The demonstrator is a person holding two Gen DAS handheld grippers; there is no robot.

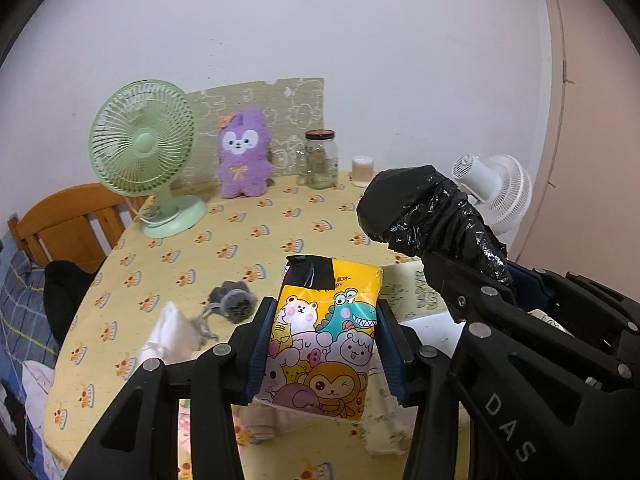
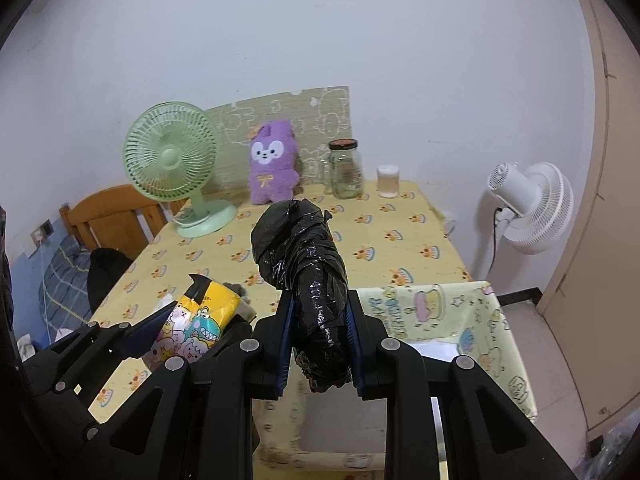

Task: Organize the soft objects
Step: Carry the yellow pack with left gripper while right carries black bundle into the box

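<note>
The left gripper [image 1: 322, 344] has its fingers squeezed on the yellow tissue pack [image 1: 324, 340], held up above the tabletop [image 1: 240, 232]. The right gripper [image 2: 320, 344] has its fingers tight on the black plastic roll [image 2: 308, 276], also up in the air. Both things are squishy and smooth, so I think one could slip out and land on the gray fuzzy toy [image 1: 234, 300].

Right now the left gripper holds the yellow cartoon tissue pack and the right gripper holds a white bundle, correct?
Not quite: the bundle between the jaws of the right gripper is black, wrapped in shiny plastic, as the right wrist view shows. The left gripper does hold the yellow cartoon tissue pack.
</note>
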